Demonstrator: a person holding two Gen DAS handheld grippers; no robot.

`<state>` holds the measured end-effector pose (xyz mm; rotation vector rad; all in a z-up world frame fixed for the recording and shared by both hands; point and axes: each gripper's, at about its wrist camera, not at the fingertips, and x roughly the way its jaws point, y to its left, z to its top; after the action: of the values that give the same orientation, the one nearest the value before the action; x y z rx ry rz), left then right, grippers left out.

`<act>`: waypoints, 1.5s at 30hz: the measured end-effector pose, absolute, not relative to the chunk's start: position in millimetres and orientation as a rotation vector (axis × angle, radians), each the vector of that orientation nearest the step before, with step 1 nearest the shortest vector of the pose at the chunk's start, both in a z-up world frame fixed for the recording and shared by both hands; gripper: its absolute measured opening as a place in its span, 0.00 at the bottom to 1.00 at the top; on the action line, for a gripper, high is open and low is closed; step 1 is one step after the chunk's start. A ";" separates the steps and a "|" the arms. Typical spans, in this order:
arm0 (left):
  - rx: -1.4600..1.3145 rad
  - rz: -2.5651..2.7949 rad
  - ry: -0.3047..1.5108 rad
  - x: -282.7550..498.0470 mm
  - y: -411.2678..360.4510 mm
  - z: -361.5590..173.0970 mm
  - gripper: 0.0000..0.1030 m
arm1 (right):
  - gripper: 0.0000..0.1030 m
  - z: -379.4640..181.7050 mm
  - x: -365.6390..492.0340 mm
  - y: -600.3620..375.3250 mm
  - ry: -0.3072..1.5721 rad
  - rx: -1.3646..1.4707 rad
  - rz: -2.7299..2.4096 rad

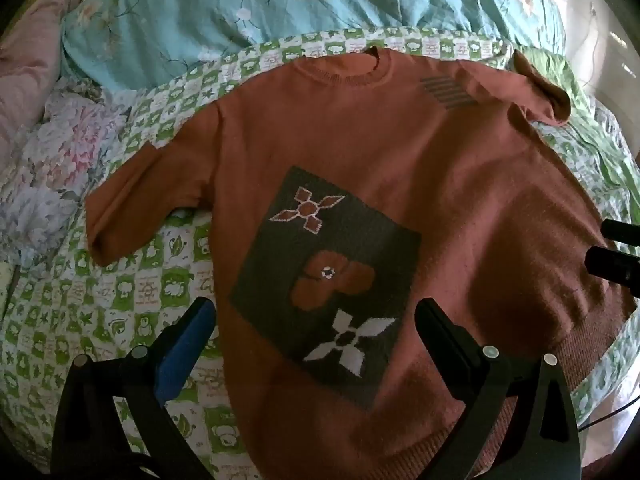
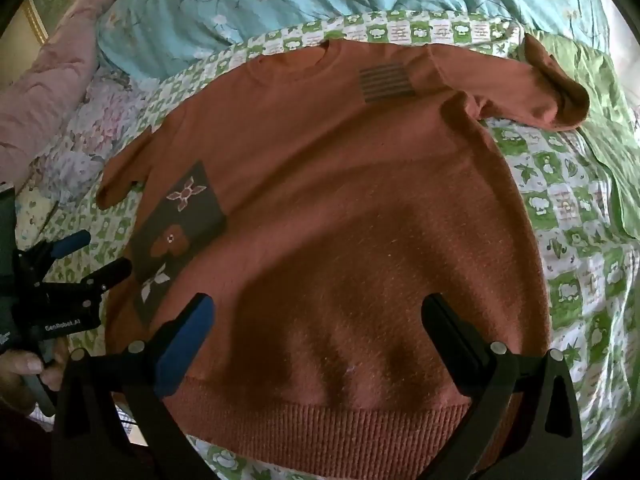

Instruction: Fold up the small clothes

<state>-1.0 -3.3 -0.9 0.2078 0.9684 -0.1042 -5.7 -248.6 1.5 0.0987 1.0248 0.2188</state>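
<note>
A rust-orange knitted sweater lies flat and face up on the bed, neck away from me, both short sleeves spread out. A dark grey square with flower motifs sits on its front. My left gripper hovers open above that square, nothing between its fingers. In the right wrist view the sweater fills the middle, ribbed hem nearest. My right gripper hangs open over the lower body of the sweater, holding nothing. The left gripper shows at the left edge of that view, held by a hand.
The sweater rests on a green and white patterned quilt. A light blue floral duvet lies bunched beyond the neck. Pink bedding and a flowered sheet lie at the left. A green cloth sits past the right sleeve.
</note>
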 end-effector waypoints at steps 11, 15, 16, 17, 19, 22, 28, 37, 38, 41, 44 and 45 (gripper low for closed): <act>0.207 -0.105 0.969 -0.1 -10.5 -1.0 0.97 | 1.00 2.5 -7.1 -246.8 1.028 0.098 0.215; 0.207 -0.106 0.973 -0.4 -11.3 -1.9 0.97 | 1.00 2.6 -8.8 -238.7 1.024 0.107 0.217; 0.206 -0.107 0.974 -0.4 -12.2 -2.2 0.97 | 1.00 2.7 -9.1 -236.1 1.023 0.109 0.220; 0.211 -0.107 0.975 -0.3 -9.6 -0.1 0.97 | 1.00 2.9 -9.3 -233.0 1.022 0.109 0.221; 0.210 -0.108 0.975 0.6 -11.0 -0.3 0.97 | 1.00 6.3 -8.6 -245.7 1.018 0.100 0.229; 0.211 -0.107 0.973 1.1 -12.6 -1.2 0.97 | 1.00 7.5 -9.4 -246.7 0.987 0.130 0.247; 0.202 -0.117 0.982 7.8 -13.4 -4.8 0.97 | 1.00 6.6 -5.0 -247.8 1.048 0.087 0.213; 0.147 -0.150 1.022 18.9 -16.9 -7.1 0.97 | 1.00 3.8 1.6 -256.1 1.059 0.104 0.211; 0.144 -0.149 1.024 20.8 -17.4 -7.3 0.97 | 1.00 4.1 3.0 -258.2 1.058 0.109 0.209; 0.138 -0.147 1.020 26.4 -19.3 -7.8 0.97 | 1.00 4.4 8.7 -265.3 1.046 0.120 0.195; 0.142 -0.137 1.025 33.3 -22.2 -8.8 0.97 | 1.00 5.3 15.2 -274.3 1.049 0.134 0.190; 0.137 -0.138 1.028 35.9 -22.3 -9.1 0.97 | 1.00 5.9 17.7 -278.7 1.051 0.141 0.188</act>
<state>35.9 -22.3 -9.1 0.1367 1.0283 -0.1377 17.7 -278.7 5.9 0.1410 1.0505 0.1876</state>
